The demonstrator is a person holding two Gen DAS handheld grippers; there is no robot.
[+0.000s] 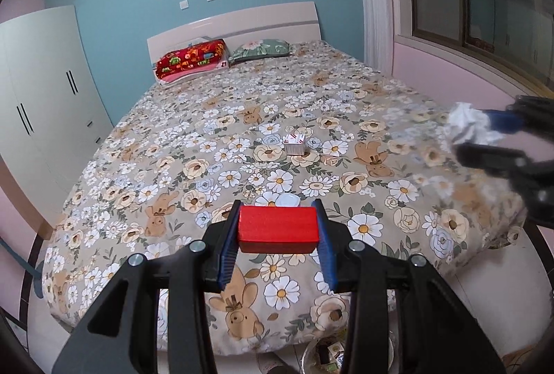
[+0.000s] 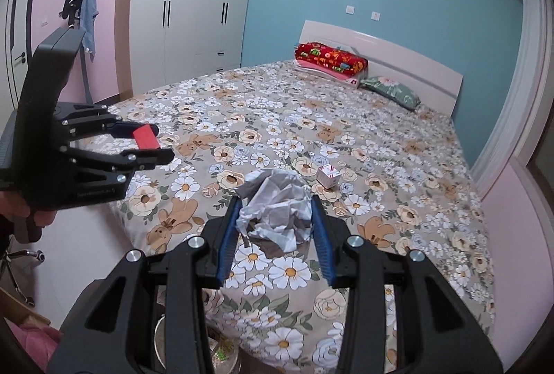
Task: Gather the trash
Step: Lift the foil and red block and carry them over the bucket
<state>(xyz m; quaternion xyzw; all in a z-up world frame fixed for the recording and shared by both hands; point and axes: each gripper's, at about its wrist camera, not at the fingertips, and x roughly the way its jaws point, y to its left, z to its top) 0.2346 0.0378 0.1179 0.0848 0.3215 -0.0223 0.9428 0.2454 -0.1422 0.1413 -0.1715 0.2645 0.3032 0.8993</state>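
Risk lies in loose grips: left gripper (image 1: 278, 228) clamps a red block (image 1: 278, 228), right gripper (image 2: 275, 218) pinches crumpled paper (image 2: 275, 213); either could drop onto the bed (image 1: 194, 138) short of the bin (image 1: 325, 355).

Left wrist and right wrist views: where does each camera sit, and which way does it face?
Left wrist: sits behind the left gripper holding a red block, facing up the bed toward the headboard; the right gripper shows at right.
Right wrist: behind the right gripper holding crumpled paper, facing diagonally across the bed; the left gripper shows at left.
Shared: bed, small white box, pillows, wardrobe.
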